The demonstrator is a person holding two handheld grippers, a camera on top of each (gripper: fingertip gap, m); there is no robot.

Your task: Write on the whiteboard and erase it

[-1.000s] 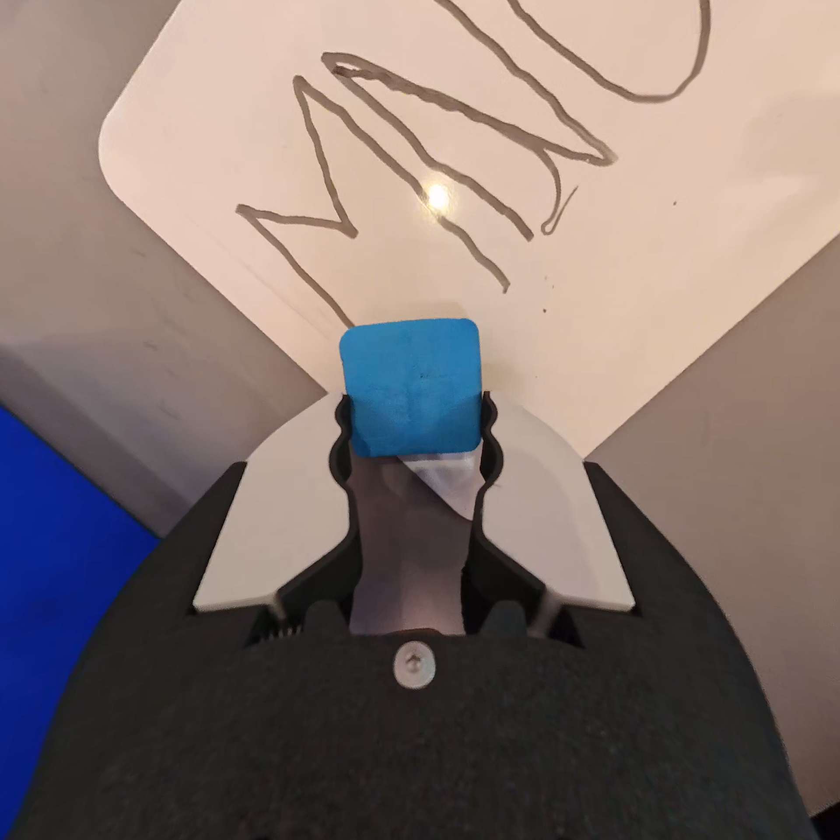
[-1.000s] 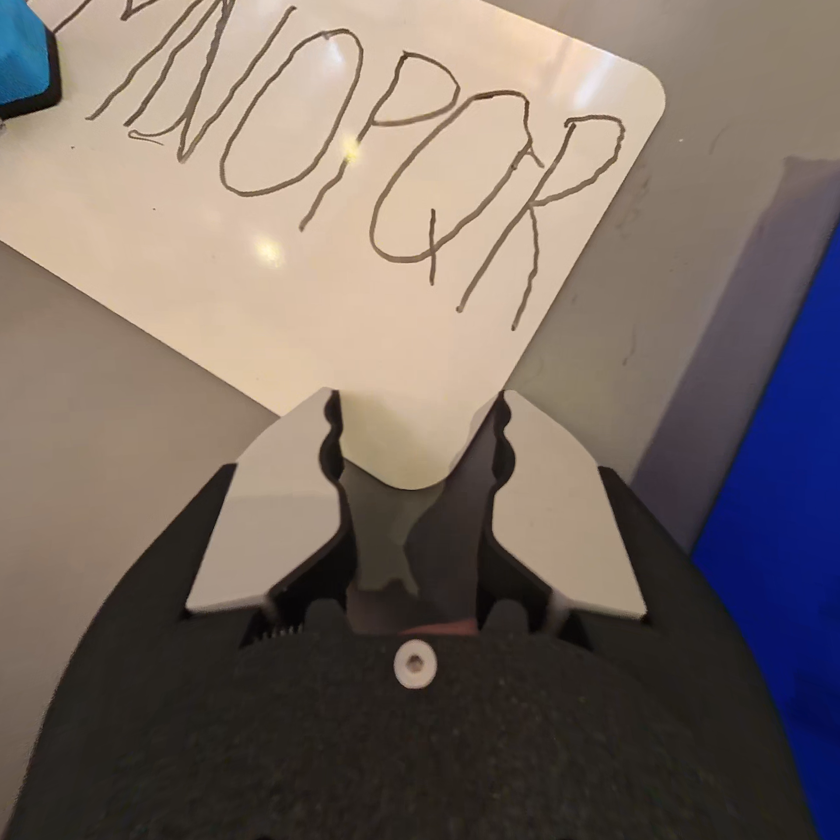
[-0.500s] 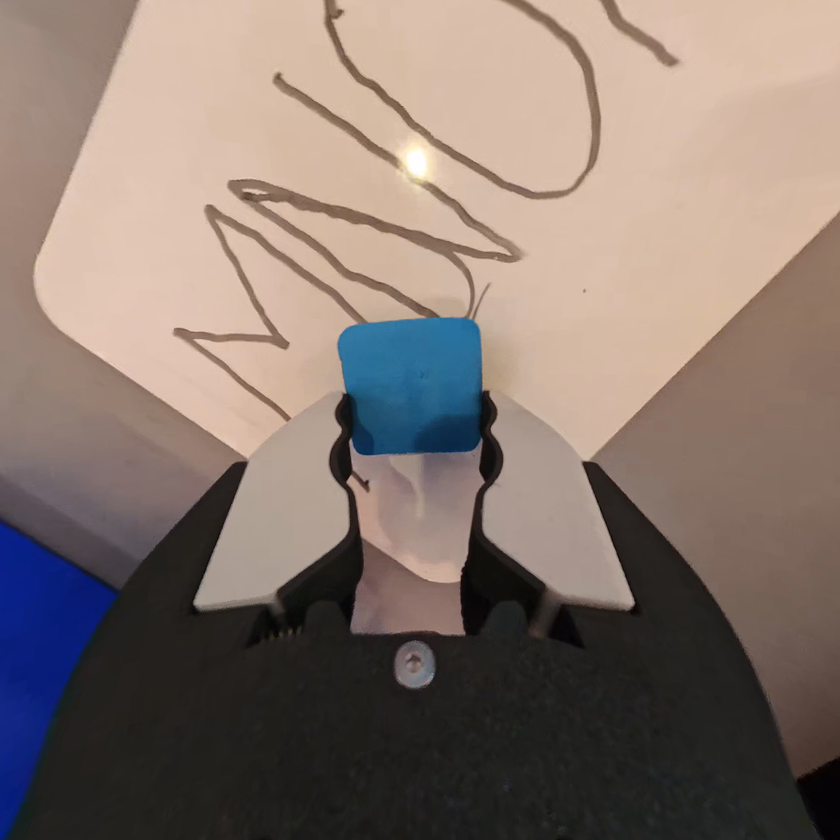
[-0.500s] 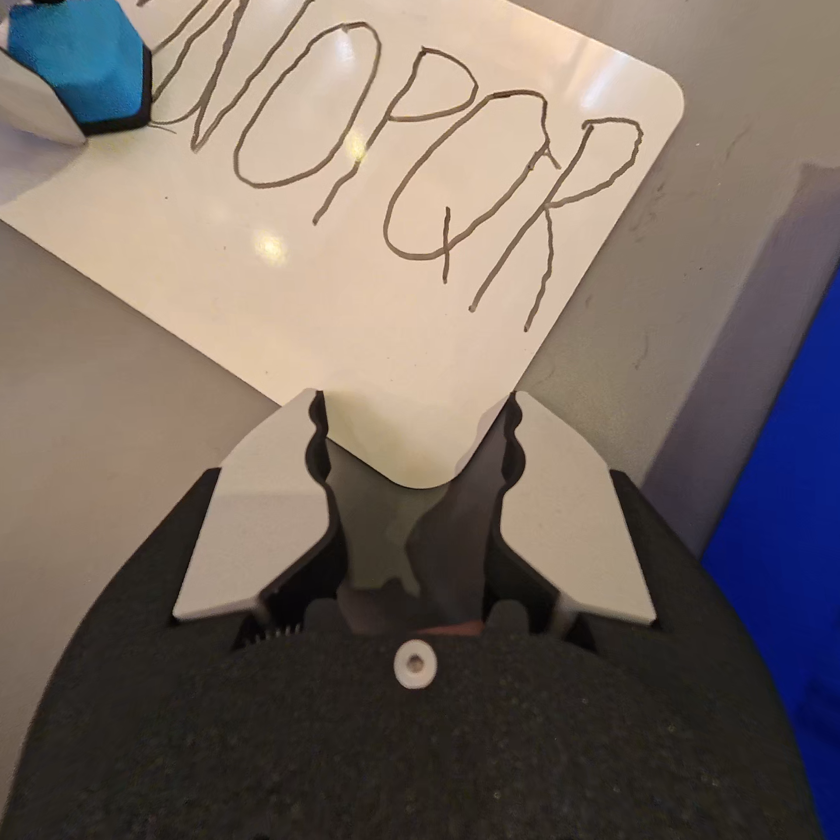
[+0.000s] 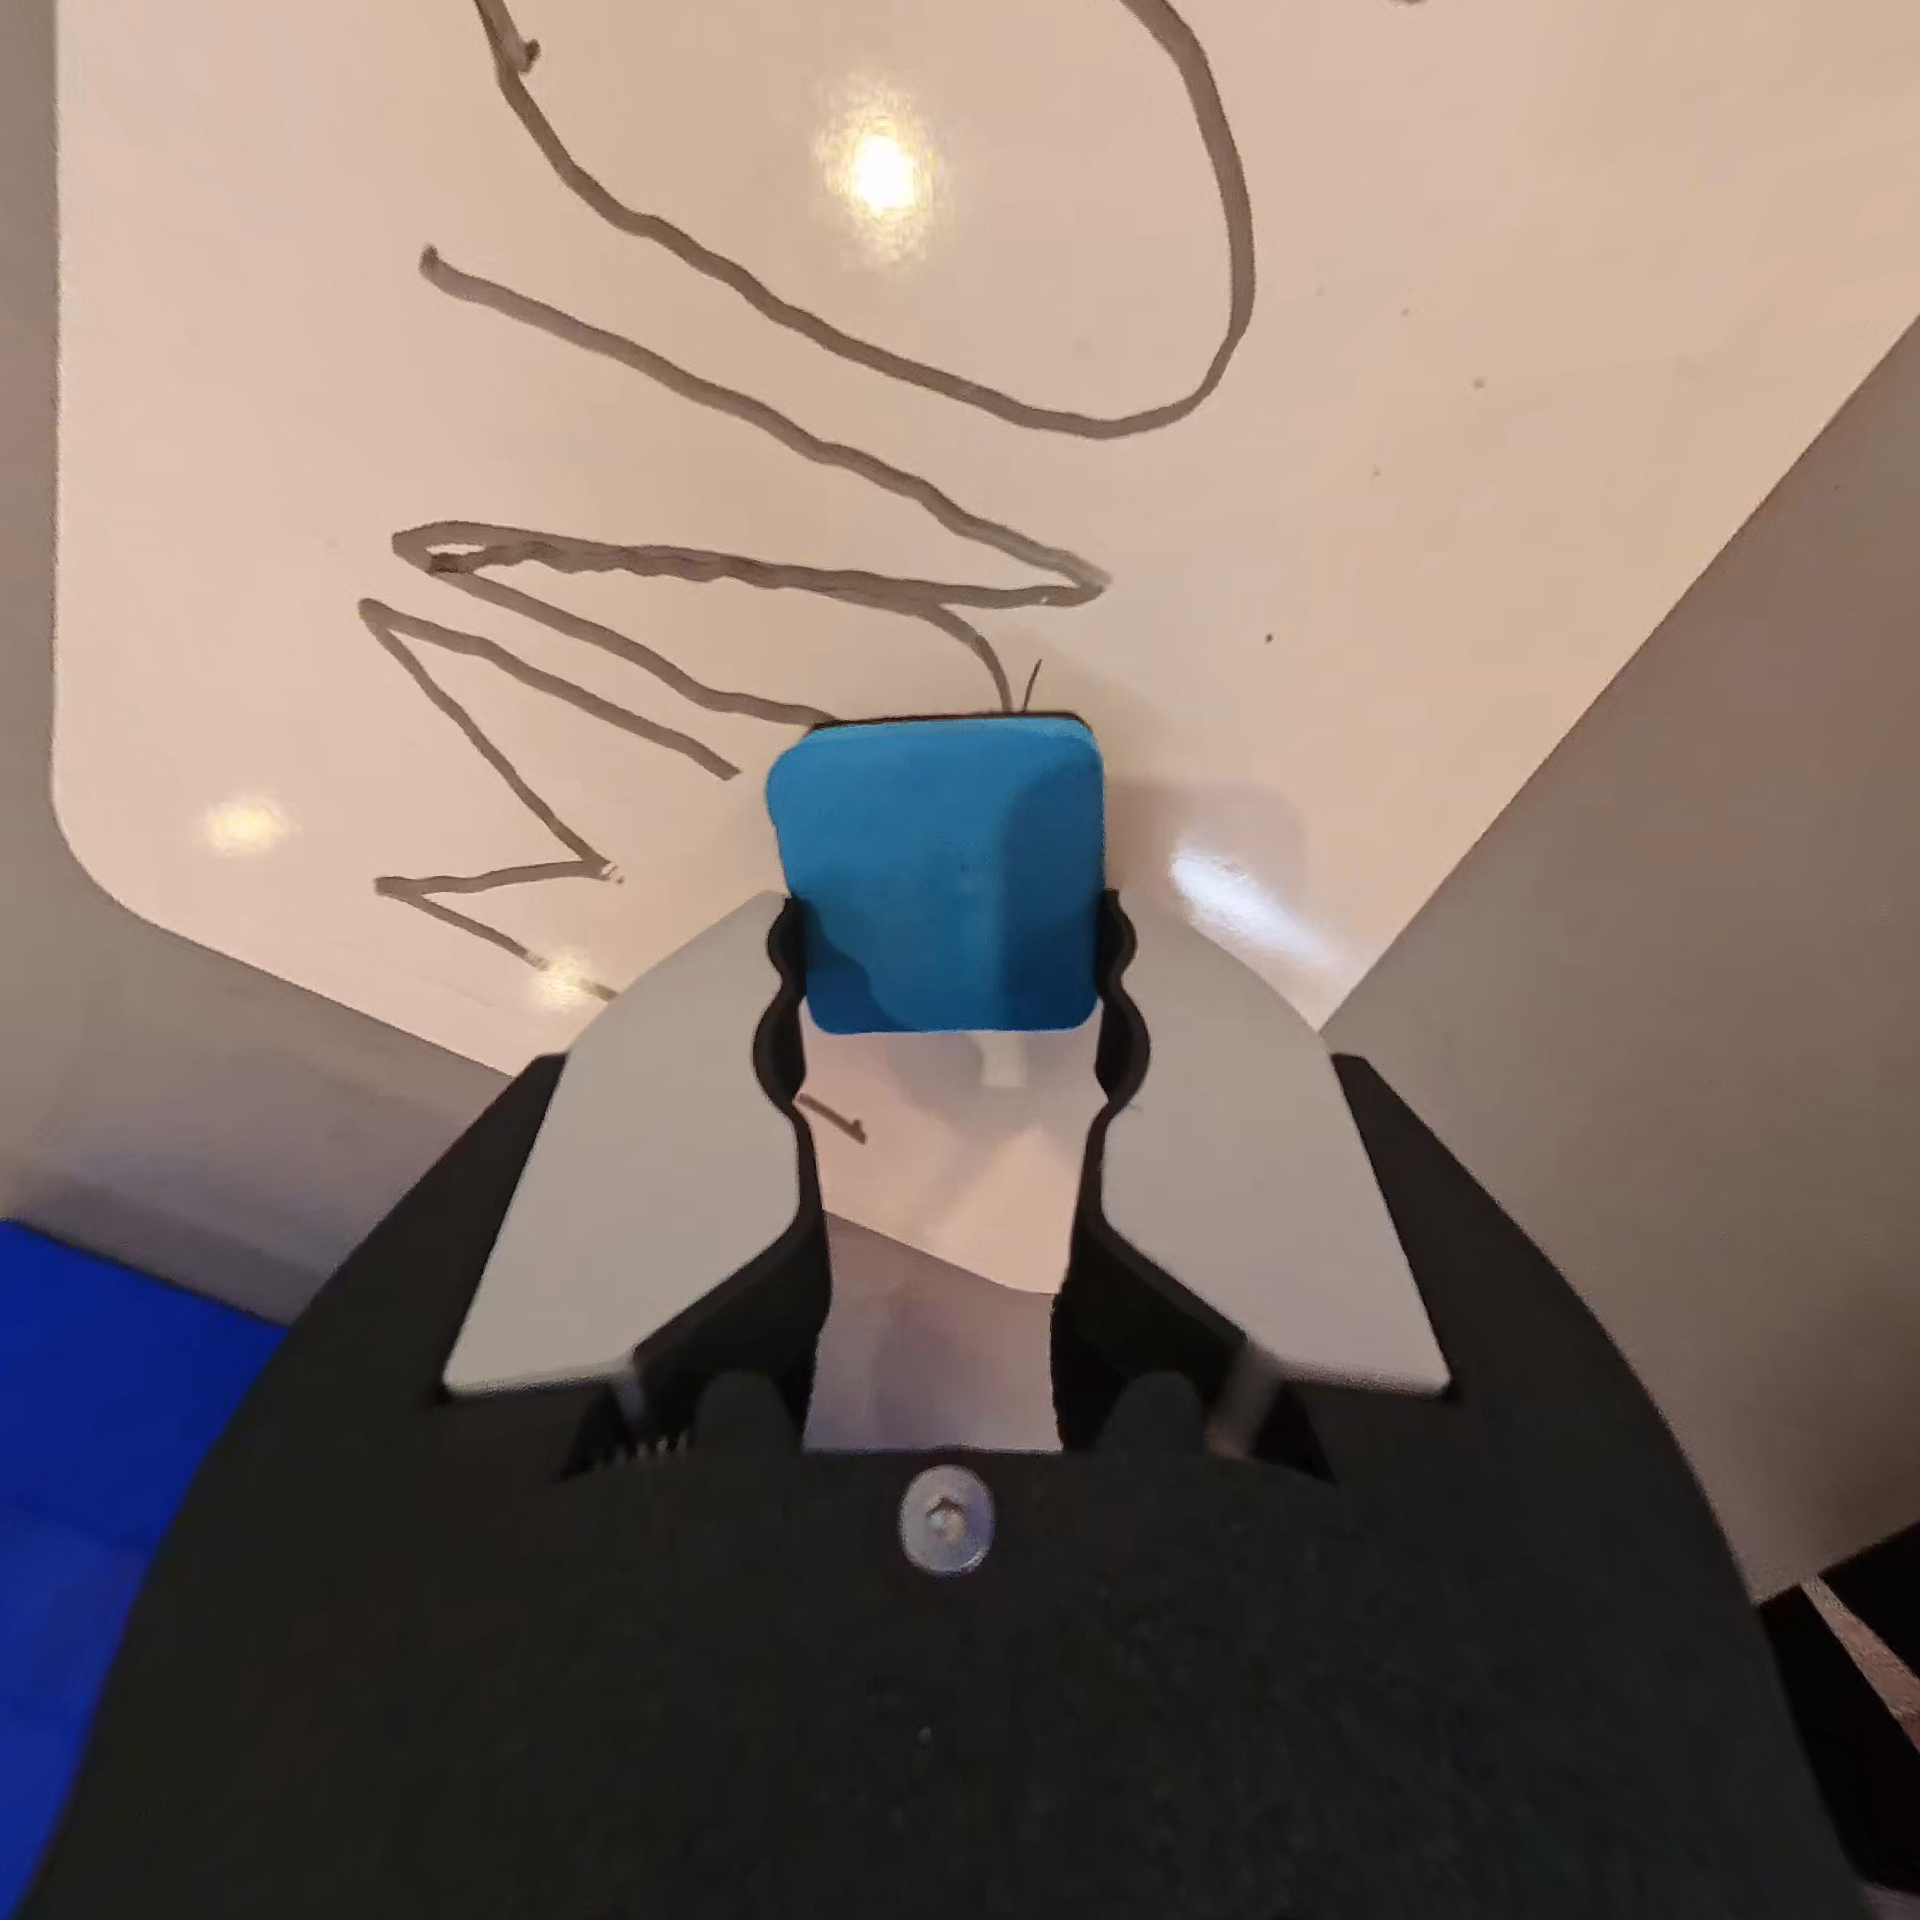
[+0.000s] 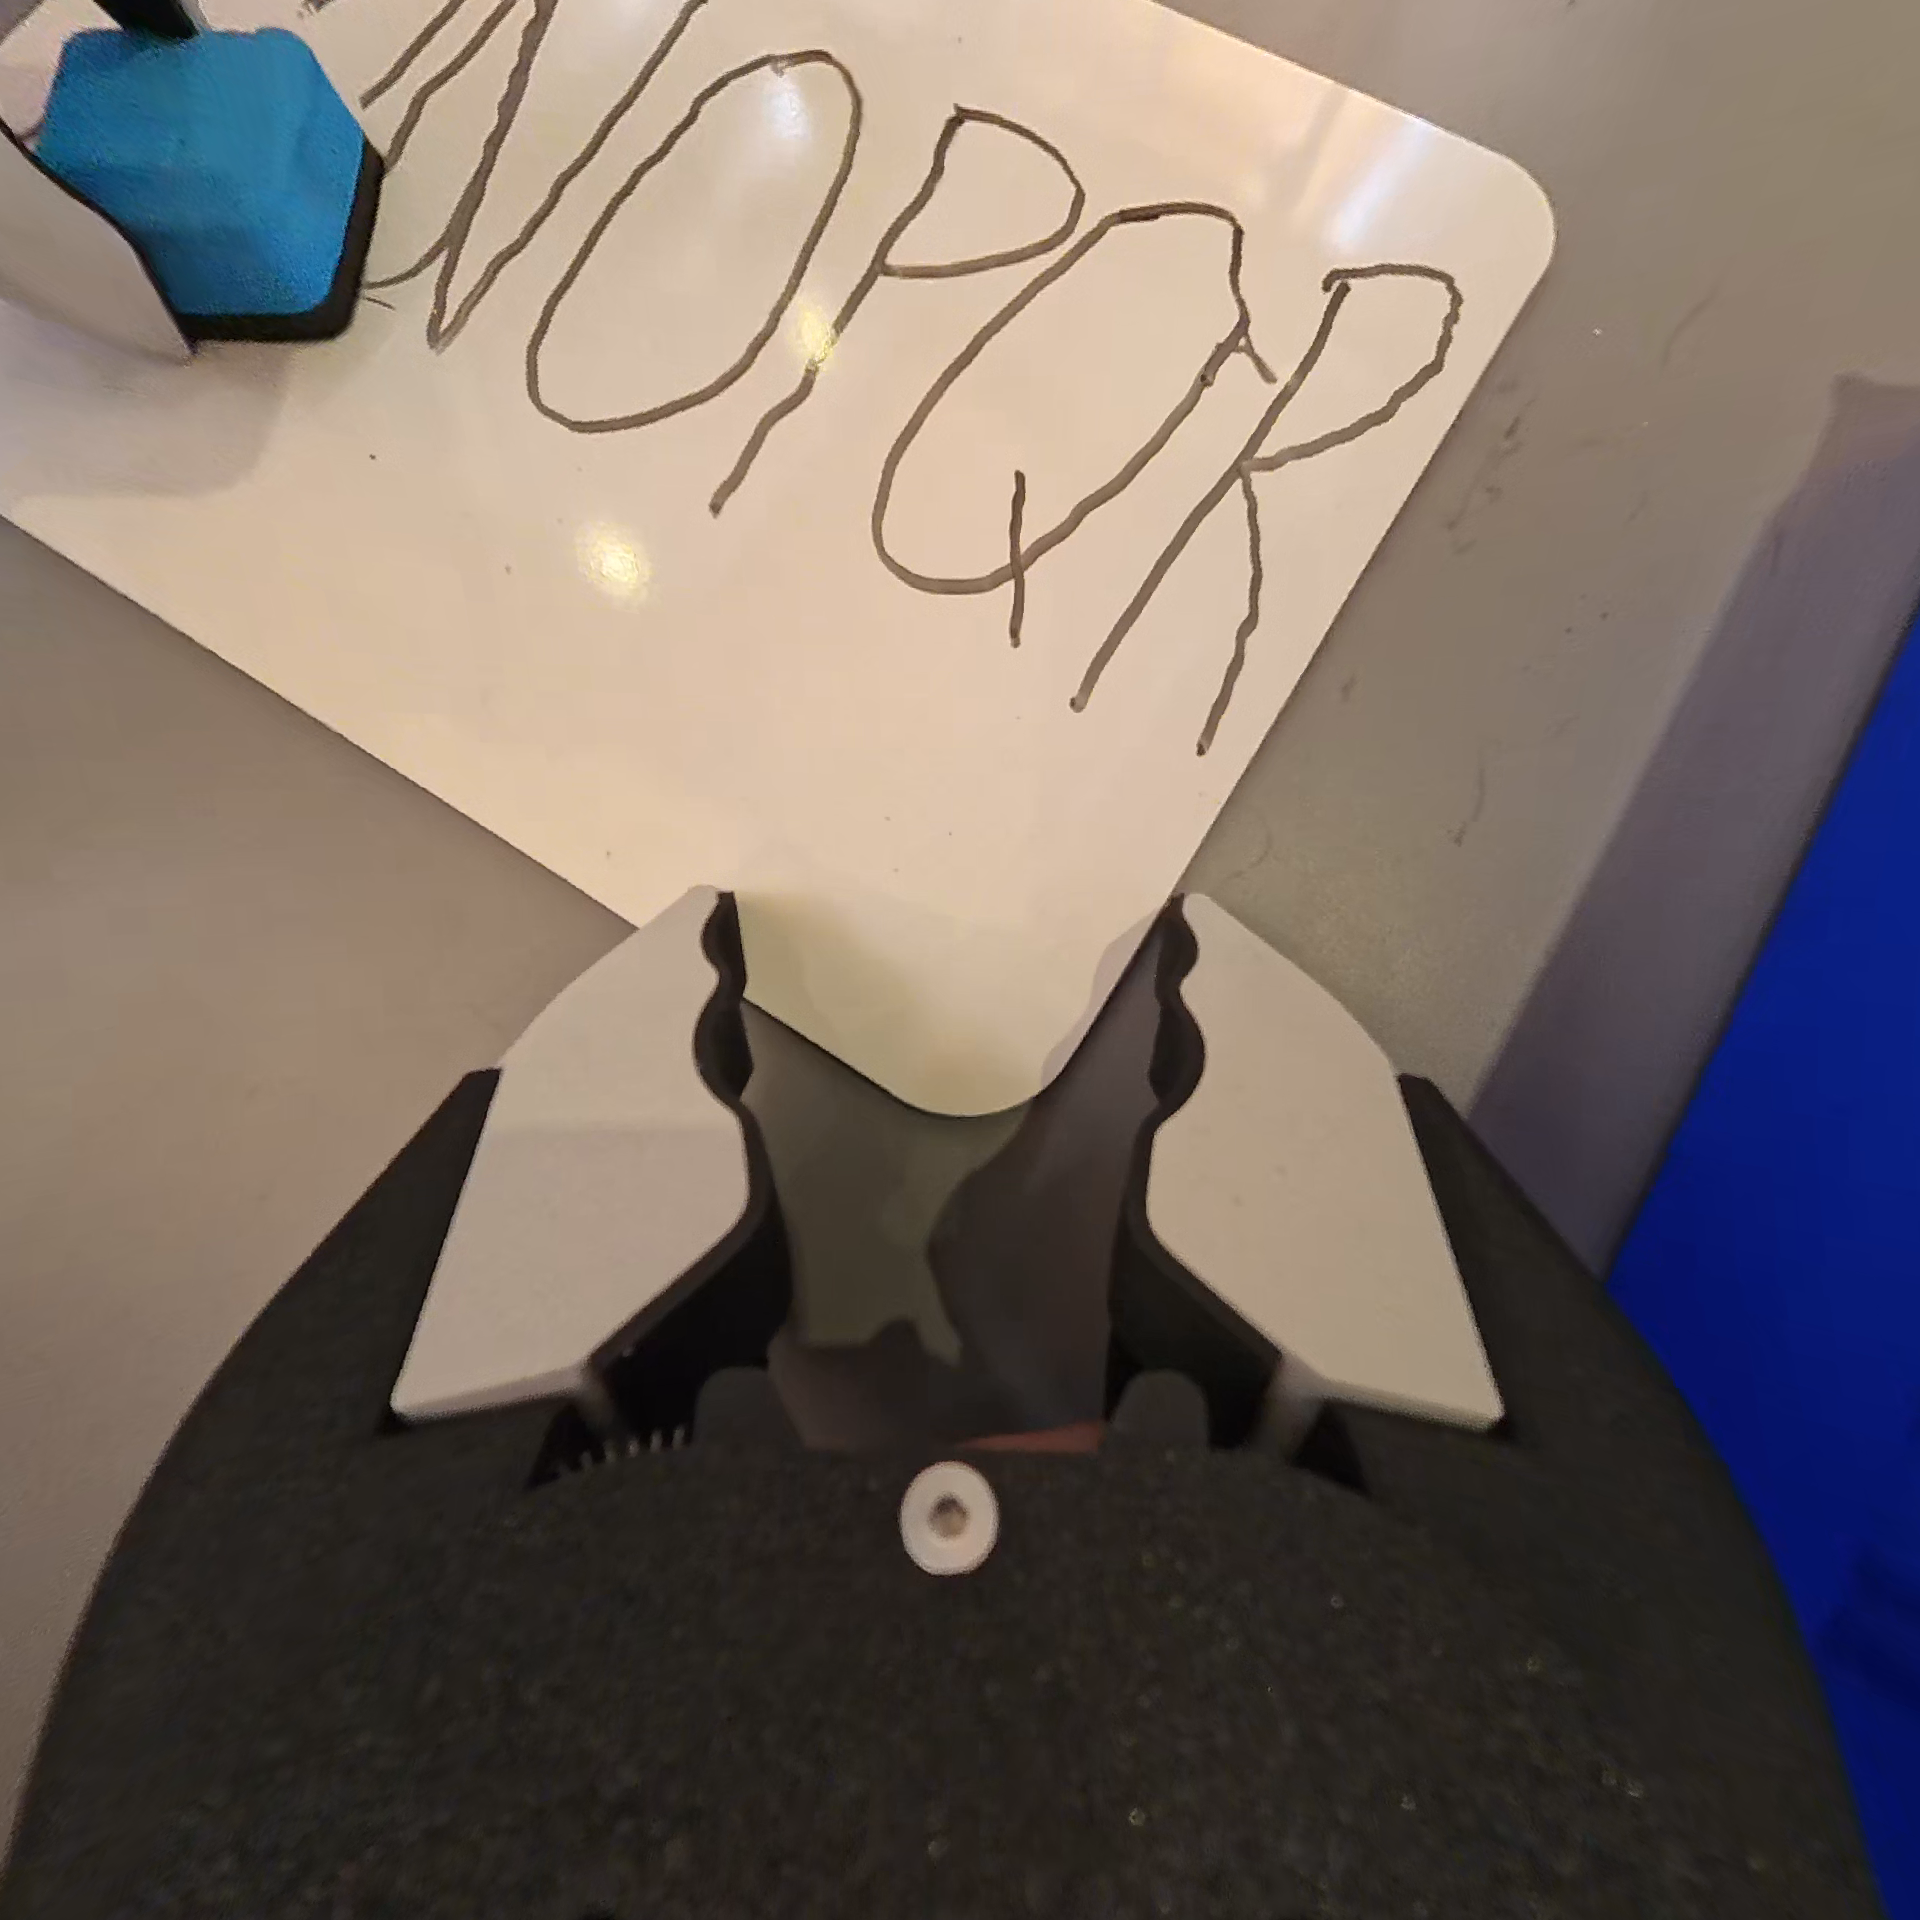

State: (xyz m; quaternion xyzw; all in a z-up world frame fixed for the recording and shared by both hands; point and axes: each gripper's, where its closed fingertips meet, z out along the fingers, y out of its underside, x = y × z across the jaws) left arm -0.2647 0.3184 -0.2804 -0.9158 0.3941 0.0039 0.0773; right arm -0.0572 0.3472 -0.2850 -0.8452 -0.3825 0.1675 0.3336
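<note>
Left gripper point(image 5: 940, 914): clenched on the blue eraser point(image 5: 935, 883), its black base down on the board point(image 5: 1455, 260) at the near end of the dark handwriting point(image 5: 727, 582).
Right gripper point(image 6: 951, 914): jaws apart, empty, over the board's near corner, well apart from the eraser.
Board: flat on the grey table point(image 6: 208, 831), writing mostly unerased.

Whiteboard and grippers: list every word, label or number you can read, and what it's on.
Whiteboard: one row of large handwritten dark marker letters, legible; not transcribed here.
Blue eraser, held in the left gripper: no print visible.
Right gripper, open, and grey table: no labels or numbers visible.
</note>
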